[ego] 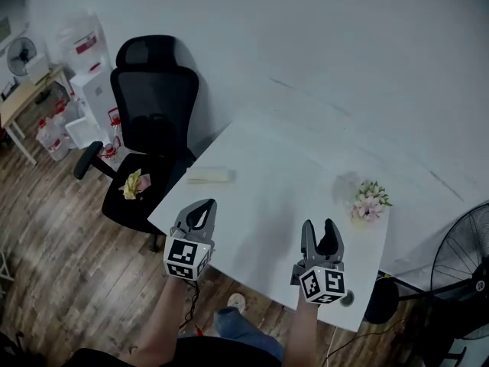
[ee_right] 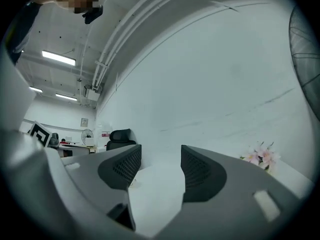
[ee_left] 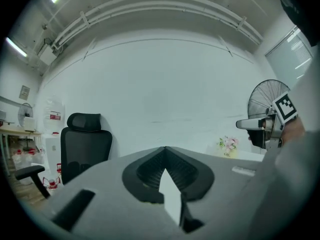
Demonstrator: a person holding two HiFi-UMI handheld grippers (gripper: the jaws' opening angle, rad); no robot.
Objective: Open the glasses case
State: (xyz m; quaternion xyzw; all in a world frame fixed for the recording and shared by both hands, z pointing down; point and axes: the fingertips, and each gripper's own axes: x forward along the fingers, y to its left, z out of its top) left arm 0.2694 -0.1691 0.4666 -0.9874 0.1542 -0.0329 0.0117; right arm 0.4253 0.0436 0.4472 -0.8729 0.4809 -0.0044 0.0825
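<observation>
- Wooden floor (ego: pixel 53 235) filled the left of the head view, with a pale desk (ego: pixel 23 98) and a white water dispenser (ego: pixel 95 90) at the far left against a plain white wall (ego: pixel 306 44).
- Next to the right stood a black office chair (ego: pixel 153 105), drawn up to the left corner of a white table (ego: pixel 283 197); a crumpled yellow item (ego: pixel 134 183) lay on its seat.
- The glasses case (ego: pixel 210 176) lay flat on the table close to its left edge, just beside the chair and well ahead of both grippers. It showed as a slim, pale cream oblong; it was too blurred for a lid seam to be made out.
- Its long axis ran left to right across the head view, one end toward the chair and the other toward the table's middle.
- The left gripper (ego: pixel 200 207) hung over the table's near-left edge, short of the case and apart from it. Its fingers (ee_left: pixel 150 169) met at the tips with nothing pinched between them.
- The right gripper (ego: pixel 318 226) hung over the near edge further right, its fingers (ee_right: pixel 125 166) spread, with only bare tabletop between them.
- A small bunch of pink and white flowers (ego: pixel 370 201) stood near the table's right edge.
- A black floor fan (ego: pixel 466 270) stood at the far right, beyond the table.
</observation>
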